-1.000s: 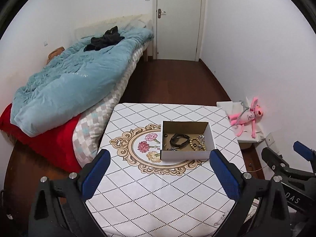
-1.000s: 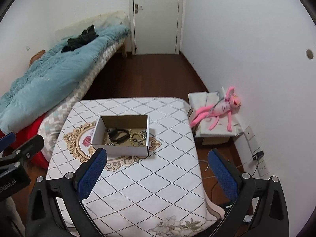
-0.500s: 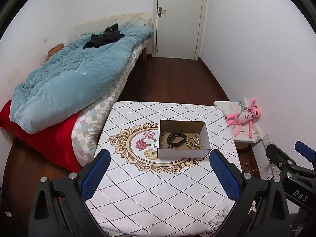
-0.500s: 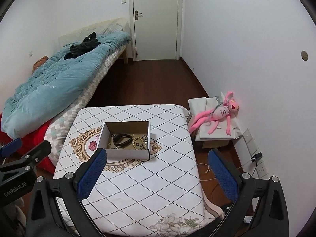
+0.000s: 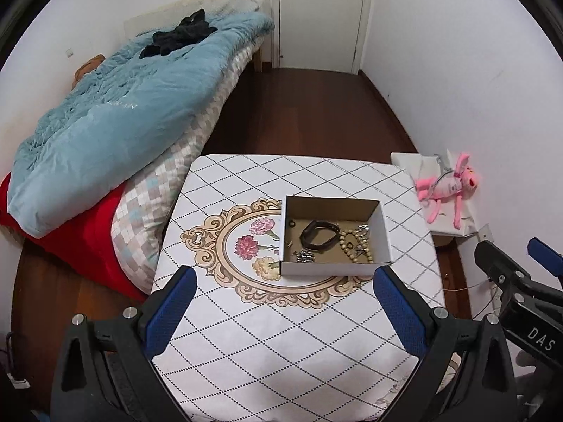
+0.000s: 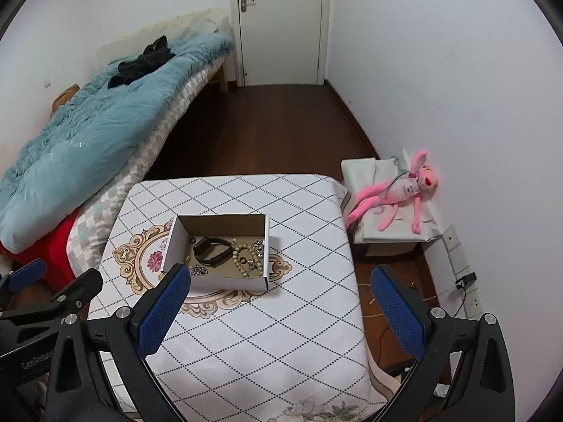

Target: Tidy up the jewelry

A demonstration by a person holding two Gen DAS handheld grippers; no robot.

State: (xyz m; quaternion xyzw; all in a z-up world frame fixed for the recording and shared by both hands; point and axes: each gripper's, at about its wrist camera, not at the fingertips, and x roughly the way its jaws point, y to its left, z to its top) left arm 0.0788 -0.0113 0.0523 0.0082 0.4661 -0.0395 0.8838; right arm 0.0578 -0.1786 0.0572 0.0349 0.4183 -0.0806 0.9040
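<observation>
A small open cardboard box (image 5: 334,268) stands on the white patterned table (image 5: 274,334); it also shows in the right wrist view (image 6: 225,283). Inside lie a black band (image 5: 317,235), a bead bracelet (image 5: 355,248), silver pieces (image 5: 305,256) and small rings. My left gripper (image 5: 286,311) is open and empty, held high above the table's near side. My right gripper (image 6: 278,311) is open and empty, also high and back from the box. The right gripper's body shows at the right edge of the left wrist view (image 5: 520,295).
A bed with a blue duvet (image 5: 116,119) and red cover stands left of the table. A pink plush toy (image 6: 394,190) lies on a white box by the right wall. Dark wooden floor (image 5: 309,112) runs to a closed door (image 5: 320,14). A wall socket with cable (image 6: 464,281) is at right.
Both grippers have drawn back and up from the table, so the box looks smaller and more of the room shows. Both stay open and empty. The box has not moved.
</observation>
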